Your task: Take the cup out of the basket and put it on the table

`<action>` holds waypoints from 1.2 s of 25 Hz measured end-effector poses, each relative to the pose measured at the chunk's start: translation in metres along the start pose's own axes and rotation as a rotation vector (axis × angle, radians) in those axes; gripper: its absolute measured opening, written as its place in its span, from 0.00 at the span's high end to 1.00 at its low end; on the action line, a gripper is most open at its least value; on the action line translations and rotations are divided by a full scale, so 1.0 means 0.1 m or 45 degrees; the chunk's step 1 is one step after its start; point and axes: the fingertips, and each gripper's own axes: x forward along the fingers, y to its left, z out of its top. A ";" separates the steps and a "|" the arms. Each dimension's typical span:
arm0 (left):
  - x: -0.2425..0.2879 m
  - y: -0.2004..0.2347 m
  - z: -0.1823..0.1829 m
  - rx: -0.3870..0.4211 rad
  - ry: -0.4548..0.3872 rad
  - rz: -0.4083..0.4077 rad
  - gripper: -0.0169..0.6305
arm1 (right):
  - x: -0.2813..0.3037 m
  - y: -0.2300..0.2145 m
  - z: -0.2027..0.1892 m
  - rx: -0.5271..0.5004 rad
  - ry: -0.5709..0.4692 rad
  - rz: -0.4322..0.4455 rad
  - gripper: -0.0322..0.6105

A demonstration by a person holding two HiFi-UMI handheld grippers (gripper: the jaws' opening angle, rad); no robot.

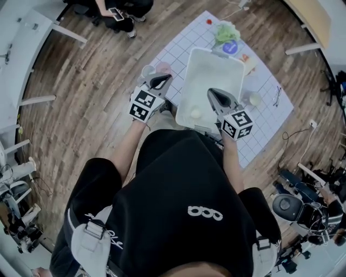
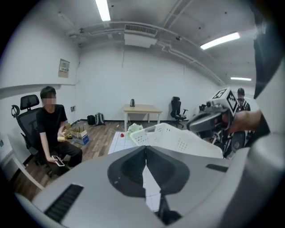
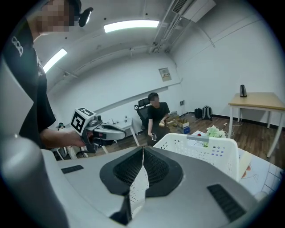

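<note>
Amid wooden floor (image 1: 81, 108), white gridded surface (image 1: 269, 89)

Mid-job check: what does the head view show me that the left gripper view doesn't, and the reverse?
Head view only: the inside of the white basket, with a small pale object in the corner nearest the person. Left gripper view only: the left claw with jaws closed together, nothing between them, plus ceiling lights. Both: the basket, the right claw, the green bundle beyond it.
</note>
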 end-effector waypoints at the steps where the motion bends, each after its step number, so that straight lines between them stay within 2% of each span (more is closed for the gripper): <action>1: 0.01 -0.10 0.11 -0.009 -0.047 -0.029 0.96 | -0.06 -0.01 0.01 -0.002 -0.009 -0.007 0.91; 4: 0.03 -0.41 0.44 -0.015 -0.164 -0.120 0.96 | -0.26 -0.06 0.09 -0.010 -0.043 -0.037 0.91; 10: 0.19 -0.92 0.73 0.032 -0.246 -0.258 0.96 | -0.74 -0.33 0.14 0.001 -0.117 -0.143 0.91; 20: 0.41 -1.38 0.90 0.043 -0.259 -0.370 0.96 | -1.26 -0.51 -0.15 0.095 -0.147 -0.263 0.91; 30: 0.46 -1.45 0.91 0.019 -0.269 -0.391 0.96 | -1.31 -0.51 -0.23 0.098 -0.129 -0.243 0.91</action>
